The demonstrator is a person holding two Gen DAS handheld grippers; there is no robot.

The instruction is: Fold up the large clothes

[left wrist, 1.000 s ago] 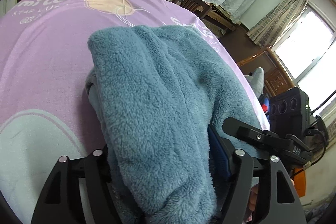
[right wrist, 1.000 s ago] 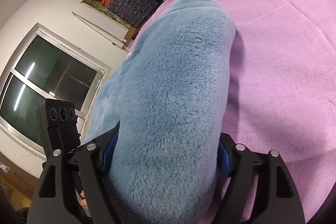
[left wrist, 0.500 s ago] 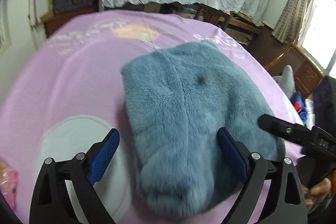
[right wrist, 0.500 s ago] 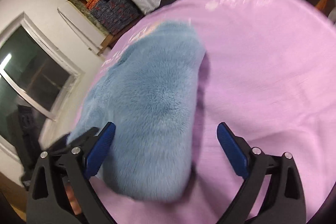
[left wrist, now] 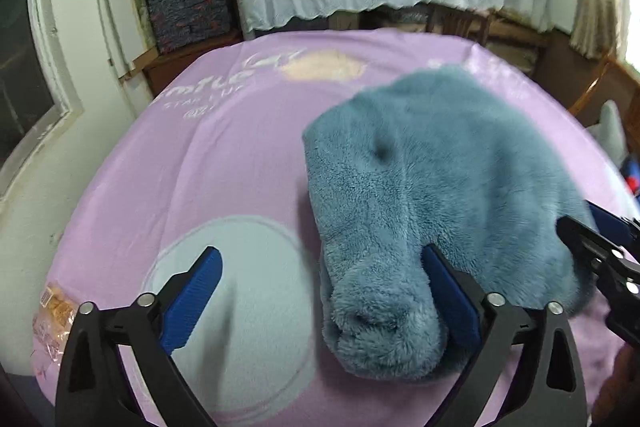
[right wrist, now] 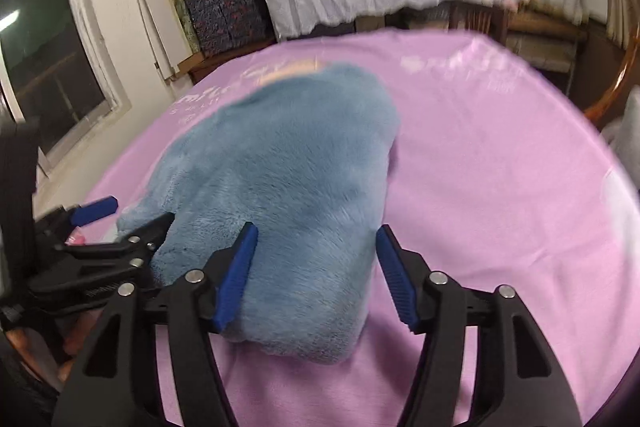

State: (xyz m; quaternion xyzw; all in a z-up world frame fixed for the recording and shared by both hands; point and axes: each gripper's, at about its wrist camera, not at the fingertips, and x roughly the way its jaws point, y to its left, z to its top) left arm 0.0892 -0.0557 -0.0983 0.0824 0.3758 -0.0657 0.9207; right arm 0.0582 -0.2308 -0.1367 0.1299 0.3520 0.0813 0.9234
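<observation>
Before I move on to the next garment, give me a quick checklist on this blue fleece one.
1. Left claw open, nothing gripped: ok.
2. Right claw open around the near end, not clamped: ok.
3. Blue fleece garment lying as a folded bundle on the purple sheet: ok.
4. Fold edges squared underneath: cannot tell.
5. Bundle fully on the sheet, not overhanging: ok.
6. Plastic packet at the sheet's near left edge, clear of the bundle: ok.

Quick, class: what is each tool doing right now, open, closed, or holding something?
Left tool: open, holding nothing, beside the blue fleece garment.
Right tool: open, holding nothing; the garment lies between its fingers.
</observation>
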